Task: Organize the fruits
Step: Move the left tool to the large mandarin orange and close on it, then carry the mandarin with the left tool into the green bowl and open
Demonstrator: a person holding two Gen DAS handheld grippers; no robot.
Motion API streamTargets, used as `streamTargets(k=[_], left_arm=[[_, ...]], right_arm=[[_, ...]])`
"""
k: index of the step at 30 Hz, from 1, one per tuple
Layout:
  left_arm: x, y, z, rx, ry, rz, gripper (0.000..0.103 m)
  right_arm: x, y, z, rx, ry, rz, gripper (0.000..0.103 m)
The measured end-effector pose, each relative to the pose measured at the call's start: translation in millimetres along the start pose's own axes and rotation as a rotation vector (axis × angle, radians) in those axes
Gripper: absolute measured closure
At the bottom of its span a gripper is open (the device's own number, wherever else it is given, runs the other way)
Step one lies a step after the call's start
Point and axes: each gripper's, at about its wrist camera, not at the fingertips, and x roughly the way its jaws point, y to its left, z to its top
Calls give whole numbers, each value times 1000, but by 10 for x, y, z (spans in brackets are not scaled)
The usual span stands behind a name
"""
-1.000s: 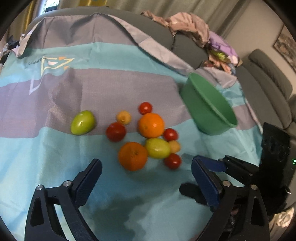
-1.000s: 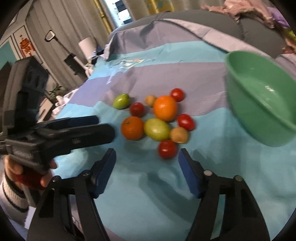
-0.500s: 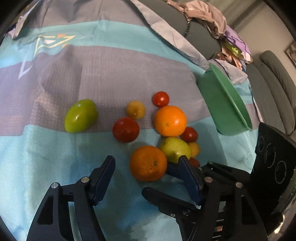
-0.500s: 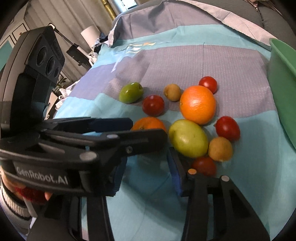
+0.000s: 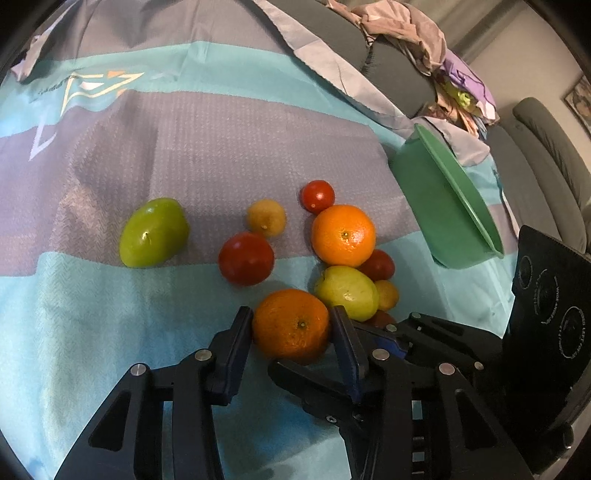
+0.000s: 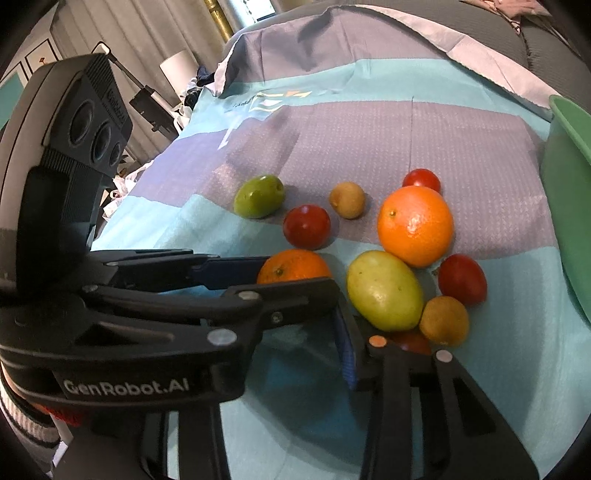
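2 oranges lie among the fruit on the cloth [image 5: 110, 332], and the nearer orange [image 5: 291, 325] is bracketed by the left gripper [image 5: 291, 328], whose jaws have just been closing and now sit against its 2 sides, so it is judged to be gripped. The orange is judged firm, fairly heavy for its size and round enough to roll; its dimpled peel should give some purchase, and a hold across the widest part, as seen here, looks soundest. The right gripper [image 6: 332, 325] is crossed behind the left one; its jaws have also just been closing, but its left finger is hidden in its own view, so whether anything is pinched cannot be told; a small red fruit [image 6: 410, 341] is seen just beyond its right finger. The yellow-green fruit [image 5: 347, 291] lies just beside the held orange and may be nudged. The tomatoes [image 5: 245, 258] are judged softer and easily bruised. The cloth, striped teal and grey, is draped over something soft and looks creased, so loose fruit could roll. The green bowl [image 5: 443, 199] stands off to the right, near a grey sofa [image 5: 546, 155] piled with clothes [image 5: 406, 26].
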Motion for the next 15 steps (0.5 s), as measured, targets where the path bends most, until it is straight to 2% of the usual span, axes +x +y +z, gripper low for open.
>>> streamTargets(k=[5, 15], left_arm=[[-151, -237, -13, 56, -41, 13, 60], [-309, -874, 112, 197, -111, -10, 60]], right_arm=[[-260, 43, -80, -3, -62, 1, 64], [-972, -88, -134, -3, -202, -71, 64]])
